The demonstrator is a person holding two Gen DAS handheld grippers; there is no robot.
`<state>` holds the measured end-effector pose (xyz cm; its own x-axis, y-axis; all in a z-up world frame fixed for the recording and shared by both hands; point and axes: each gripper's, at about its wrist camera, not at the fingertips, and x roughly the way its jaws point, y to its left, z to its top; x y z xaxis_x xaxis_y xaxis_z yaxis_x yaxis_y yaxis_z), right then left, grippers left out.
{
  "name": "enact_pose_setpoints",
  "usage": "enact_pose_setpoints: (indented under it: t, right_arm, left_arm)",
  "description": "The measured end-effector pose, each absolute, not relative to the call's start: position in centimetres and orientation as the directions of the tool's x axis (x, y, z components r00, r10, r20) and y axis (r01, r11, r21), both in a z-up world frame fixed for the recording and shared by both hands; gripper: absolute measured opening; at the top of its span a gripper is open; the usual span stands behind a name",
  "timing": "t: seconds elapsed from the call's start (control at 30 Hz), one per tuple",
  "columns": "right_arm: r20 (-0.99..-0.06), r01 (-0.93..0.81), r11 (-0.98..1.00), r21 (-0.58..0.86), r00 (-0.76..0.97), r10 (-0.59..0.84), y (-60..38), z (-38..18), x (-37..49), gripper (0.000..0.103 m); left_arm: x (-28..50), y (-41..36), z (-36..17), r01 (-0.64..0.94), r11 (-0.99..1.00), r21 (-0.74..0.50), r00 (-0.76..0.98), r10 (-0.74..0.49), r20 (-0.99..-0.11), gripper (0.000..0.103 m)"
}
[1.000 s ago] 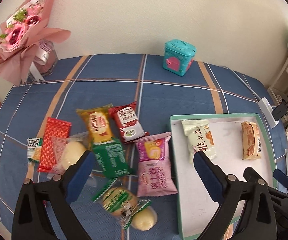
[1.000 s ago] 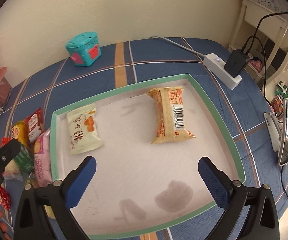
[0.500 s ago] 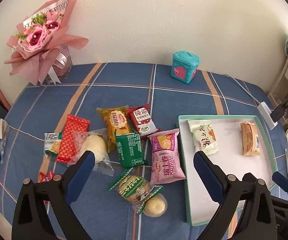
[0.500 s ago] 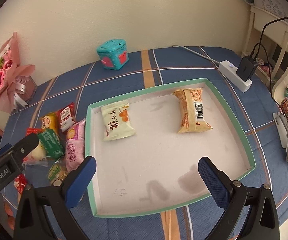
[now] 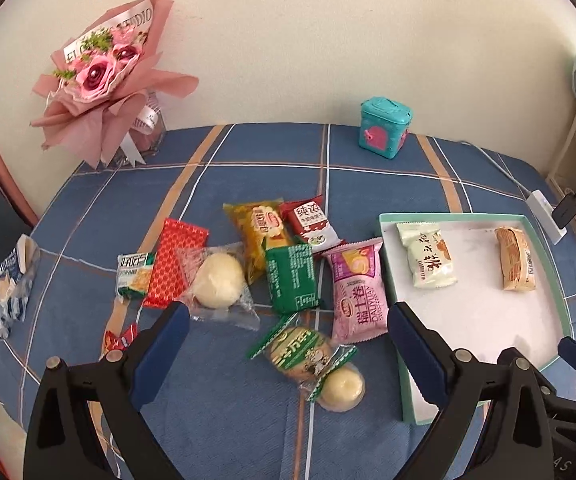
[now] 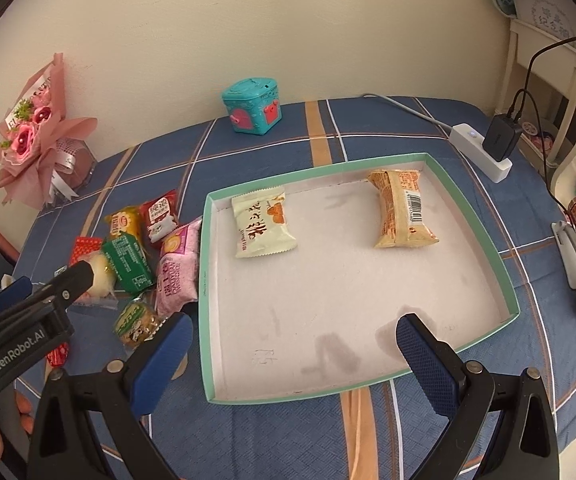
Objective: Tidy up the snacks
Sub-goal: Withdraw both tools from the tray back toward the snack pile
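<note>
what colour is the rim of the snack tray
Mint green rim, white inside; clearest in the right wrist view.

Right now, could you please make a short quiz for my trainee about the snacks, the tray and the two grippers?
1. True or false: the left gripper is shut on a snack.
2. How many packets lie inside the green-rimmed tray?
3. Which packet lies right against the tray's outer wall? A) pink roll packet B) red packet C) yellow packet

Key
1. False: its jaws stand open and empty, like those of the right gripper.
2. Two: the cream packet and the orange packet.
3. A
</note>
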<state>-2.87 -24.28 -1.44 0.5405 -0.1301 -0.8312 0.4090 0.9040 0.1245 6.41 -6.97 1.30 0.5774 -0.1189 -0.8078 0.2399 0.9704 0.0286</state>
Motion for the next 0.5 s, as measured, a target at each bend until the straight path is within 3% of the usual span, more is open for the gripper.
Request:
enact_pose_setpoints:
  t: [0.33, 0.5]
  right_arm:
    - [-0.837, 0.357, 0.913, 0.196, 0.546, -0.034, -22.5, -2.3, -2.7, 0.103]
    - [-0.831, 0.339, 0.890, 0.306, 0.552, 0.076, -21.6, -2.7, -2.1, 0.103]
  left_arm:
    - [6.2, -3.1, 0.5, 0.167, 0.985, -0.044, 0.555, -0.130, -0.821, 0.103]
    - [6.3, -1.0, -0.1, 0.109, 0.992, -0.063, 0.523, -0.111, -0.845, 0.103]
